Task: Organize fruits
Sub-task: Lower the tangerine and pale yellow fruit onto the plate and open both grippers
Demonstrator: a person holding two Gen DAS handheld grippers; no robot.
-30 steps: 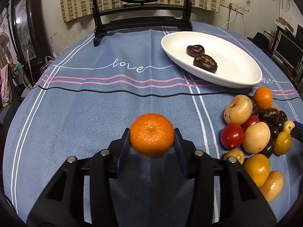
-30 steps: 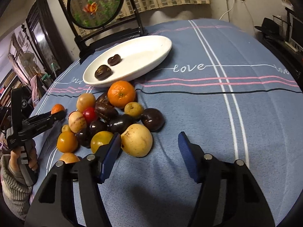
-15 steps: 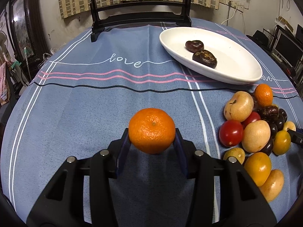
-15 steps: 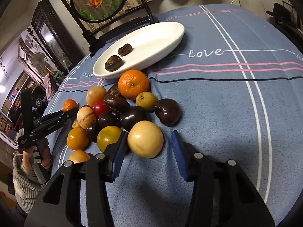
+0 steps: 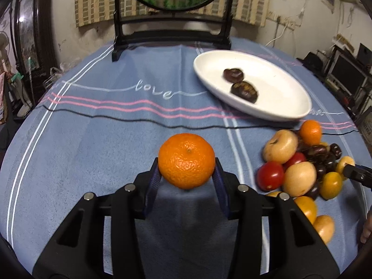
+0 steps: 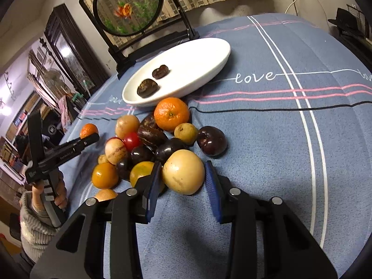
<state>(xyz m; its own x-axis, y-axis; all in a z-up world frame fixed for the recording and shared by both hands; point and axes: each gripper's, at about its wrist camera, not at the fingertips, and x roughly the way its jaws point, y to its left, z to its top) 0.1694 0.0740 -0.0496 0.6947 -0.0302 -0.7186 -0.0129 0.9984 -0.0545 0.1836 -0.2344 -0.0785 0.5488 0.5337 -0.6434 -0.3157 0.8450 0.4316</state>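
Right gripper (image 6: 182, 181), wide a second ago, is closing around the pale fruit (image 6: 183, 171); left gripper (image 5: 187, 174) still clamps the orange (image 5: 186, 161)

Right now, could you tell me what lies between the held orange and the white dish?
Only bare blue tablecloth lies between the orange and the white dish, as the left wrist view shows.

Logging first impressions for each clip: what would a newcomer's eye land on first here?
Probably the bright orange mandarin clamped in the left gripper above the blue cloth. Next, the right gripper, its jaws closing around a pale yellow fruit at the near edge of the mixed pile. Behind the pile sits a white oval dish holding two dark fruits.
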